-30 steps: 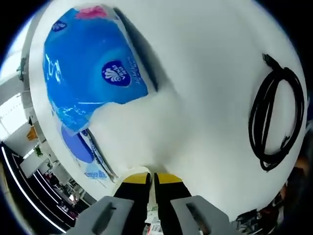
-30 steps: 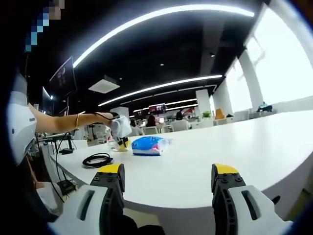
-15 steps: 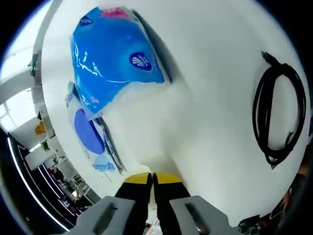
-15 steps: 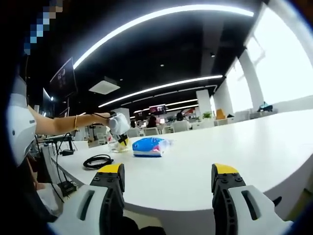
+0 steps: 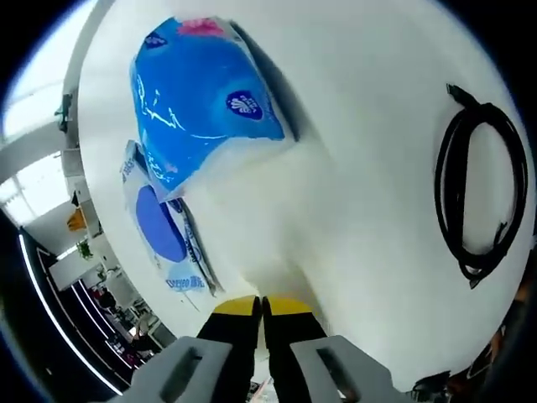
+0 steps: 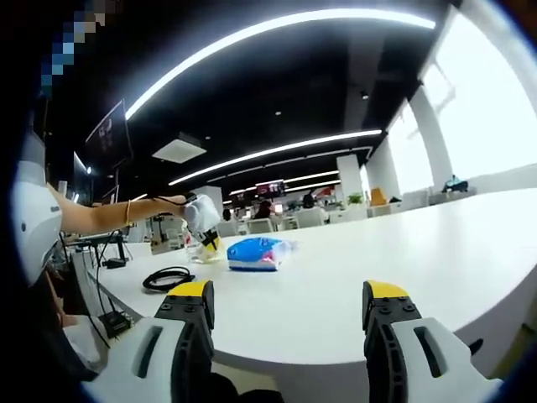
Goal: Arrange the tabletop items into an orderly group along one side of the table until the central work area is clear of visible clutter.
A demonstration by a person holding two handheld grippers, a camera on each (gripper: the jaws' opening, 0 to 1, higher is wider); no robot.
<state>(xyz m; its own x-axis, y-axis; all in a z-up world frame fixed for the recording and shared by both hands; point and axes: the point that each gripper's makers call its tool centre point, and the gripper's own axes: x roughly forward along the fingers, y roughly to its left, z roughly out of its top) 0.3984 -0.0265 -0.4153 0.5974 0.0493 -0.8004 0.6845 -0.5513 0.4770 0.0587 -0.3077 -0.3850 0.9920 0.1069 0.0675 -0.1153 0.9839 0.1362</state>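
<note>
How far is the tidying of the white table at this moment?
Partly done, it seems. The blue tissue pack and the flat blue-and-white packet lie together near one table edge. The left gripper, jaws closed, hovers above the table beside them; whether it holds something thin I cannot tell. The coiled black cable lies apart, not yet grouped. The right gripper waits open and empty.

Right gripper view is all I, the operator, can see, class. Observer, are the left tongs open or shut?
Observer: The left tongs are shut, yellow tips together.
Operator: Is the blue tissue pack alone?
Observer: No. A flatter blue-and-white pack lies right against it.
Operator: And the black cable?
Observer: It is coiled in a long loop with one plug end sticking out, apart from both packs.
</note>
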